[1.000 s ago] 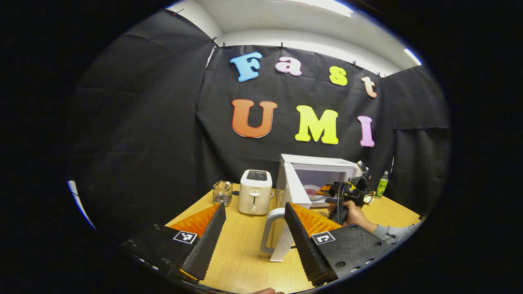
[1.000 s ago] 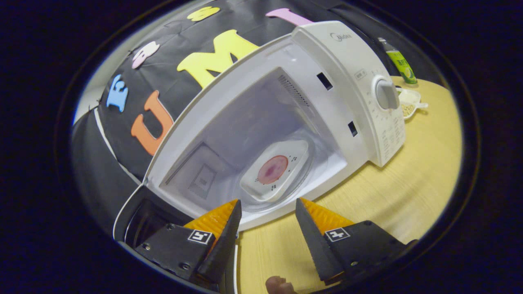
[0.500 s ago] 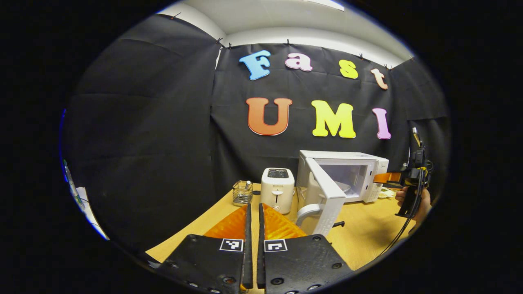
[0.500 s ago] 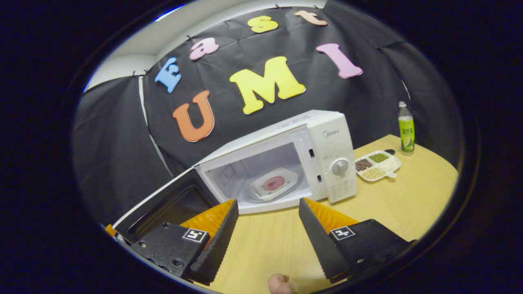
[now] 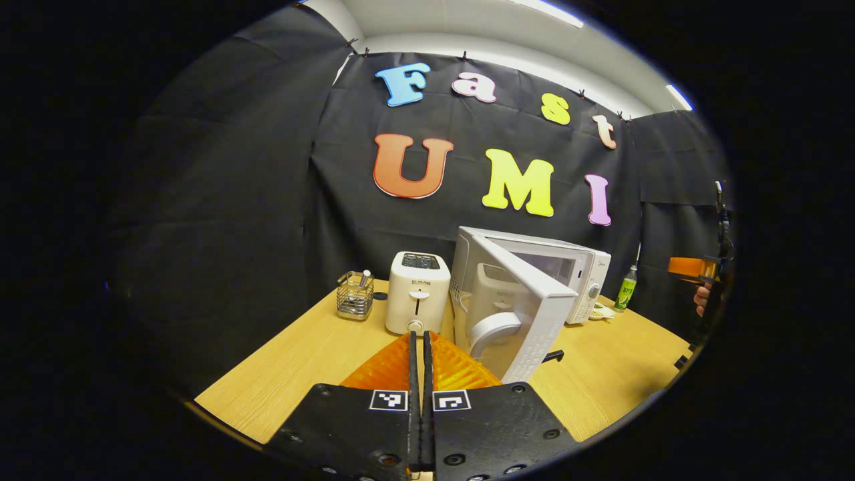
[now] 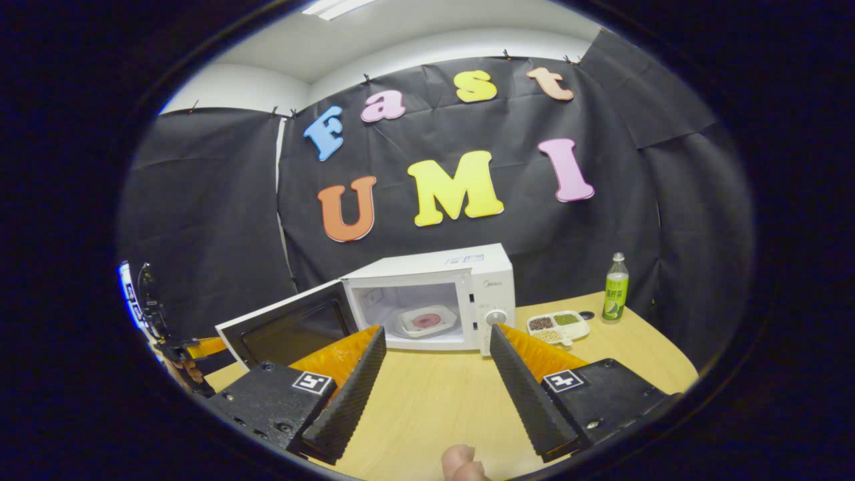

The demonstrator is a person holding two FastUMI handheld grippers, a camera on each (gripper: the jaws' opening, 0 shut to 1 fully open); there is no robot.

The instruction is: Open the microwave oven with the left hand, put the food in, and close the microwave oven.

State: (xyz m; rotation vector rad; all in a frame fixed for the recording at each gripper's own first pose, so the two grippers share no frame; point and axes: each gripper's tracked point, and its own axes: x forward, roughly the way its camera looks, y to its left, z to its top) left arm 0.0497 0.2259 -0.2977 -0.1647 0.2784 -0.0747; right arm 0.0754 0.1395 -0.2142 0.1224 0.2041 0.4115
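1. The left gripper (image 5: 421,347) is held low over the table (image 5: 300,361) with its two orange fingers pressed together and nothing between them.
2. The right gripper (image 6: 433,354) is held with its fingers set wide apart and nothing between them; bare table surface is seen in the gap.
3. The microwave oven (image 6: 461,294) is placed at the back of the table, against the black wall. It is a white unit with a control panel and a round knob (image 6: 495,316) on its right side.
4. The door (image 6: 284,327) is swung out on the left hinge. In the left gripper view the door's outer face (image 5: 528,321) is seen, with a curved white handle (image 5: 494,329) on it.
5. In the right gripper view the lit cavity is seen, and a white plate (image 6: 427,321) carrying pink food is placed inside it.
6. In the left gripper view a white toaster (image 5: 417,300) and a wire basket (image 5: 354,304) are seen to the left of the oven.
7. In the right gripper view a divided snack tray (image 6: 558,325) and a green bottle (image 6: 614,287) are seen to the right of the oven.
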